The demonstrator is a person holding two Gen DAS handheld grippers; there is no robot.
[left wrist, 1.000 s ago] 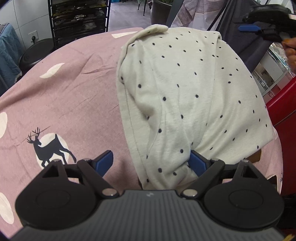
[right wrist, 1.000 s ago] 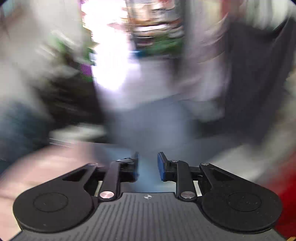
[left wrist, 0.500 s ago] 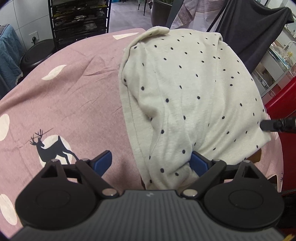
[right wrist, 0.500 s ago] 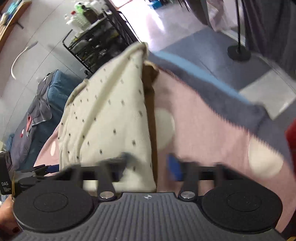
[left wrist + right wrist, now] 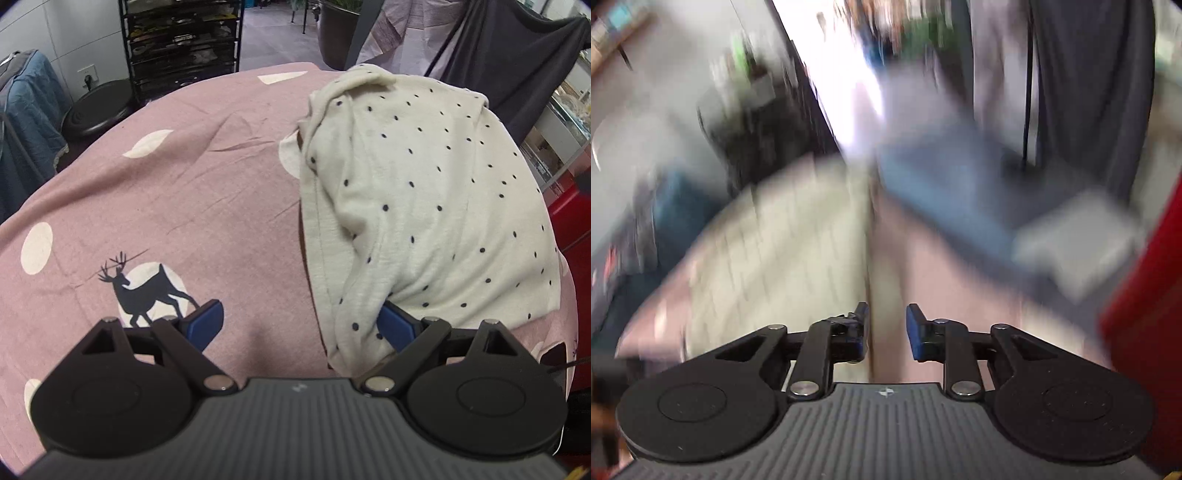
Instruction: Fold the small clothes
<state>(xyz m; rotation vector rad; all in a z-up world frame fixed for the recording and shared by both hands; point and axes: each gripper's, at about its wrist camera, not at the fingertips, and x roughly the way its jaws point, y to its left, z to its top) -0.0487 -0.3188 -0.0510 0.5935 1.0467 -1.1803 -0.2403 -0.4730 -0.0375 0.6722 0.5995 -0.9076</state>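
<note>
A cream garment with small dark dots [image 5: 424,192] lies folded on the pink deer-print cloth [image 5: 166,192], on its right half. My left gripper [image 5: 299,321] is open wide at the garment's near corner; a fold of the fabric drapes over its right finger [image 5: 395,326], while the left finger [image 5: 205,319] rests over bare cloth. The right wrist view is motion-blurred. My right gripper [image 5: 886,328] has a small gap between its jaws and holds nothing; it hovers by the garment's right edge [image 5: 783,258].
A black wire shelf rack [image 5: 184,40] and a round black stool [image 5: 99,107] stand beyond the table's far left. Blue fabric [image 5: 26,107] hangs at the left. Dark cloth [image 5: 517,62] hangs at the far right, and a red object [image 5: 572,229] sits beside the table's right edge.
The garment's near edge has slid right and bunched over my left gripper's right finger. My right gripper swung fast, dipped toward the garment's right edge with jaws wide, then narrowed and pulled away.
</note>
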